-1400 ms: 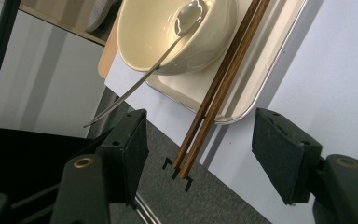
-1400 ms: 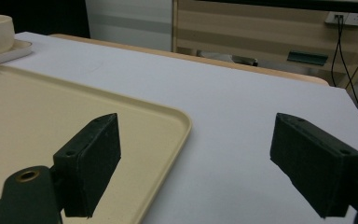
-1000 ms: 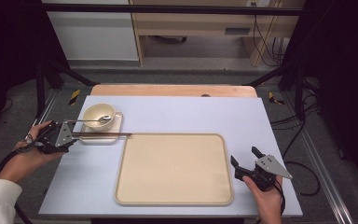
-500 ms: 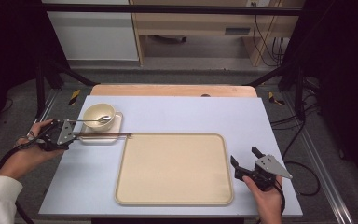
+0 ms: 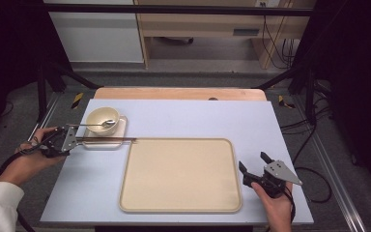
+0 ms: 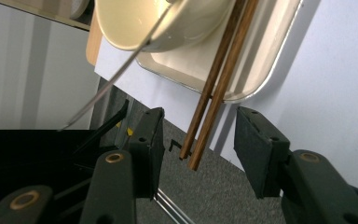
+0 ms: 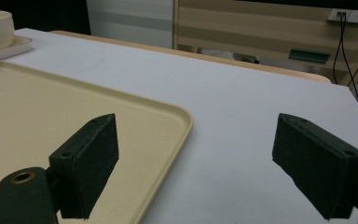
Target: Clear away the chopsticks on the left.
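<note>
Leftmost: left tongs (image 5: pixel 75 135), at the tabletop's (image 5: pixel 270 125) left edge, held level in a hand (image 5: pixel 26 162) with a white sleeve. Jaws parted and just been closing; black, blocky pads with screw holes. In the left gripper view the chopsticks' (image 6: pixel 214 88) near ends lie between the two pads (image 6: pixel 151 140), touching neither; nothing is gripped.

Chopsticks: pair, dark brown wood, thin straight sticks lying side by side. They rest across the near edge of the plate (image 5: pixel 121 131), butt ends overhanging the tabletop's left edge toward the left tongs, tips reaching onto the tray's (image 5: pixel 181 174) far-left corner.

Plate: small, rounded-rectangular, cream, glossy, raised rim. On the tabletop, far left.

Bowl (image 5: pixel 101 118): round, cream, smooth glaze. Stands on the plate, just beyond the chopsticks.

Spoon (image 5: pixel 107 124): metal, shiny, slender handle. Head rests in the bowl, handle reaching out over the rim toward the left tongs.

Tray: large, rounded-rectangular, beige, matte, low rim. Centre of the tabletop, near side.

Tabletop: flat, pale grey-blue, matte, with a light wooden strip along the far edge.

Right tongs (image 5: pixel 254 163): held in a hand (image 5: pixel 278 205) just right of the tray's near corner. Jaws wide apart, nothing between them; well apart from the chopsticks.
</note>
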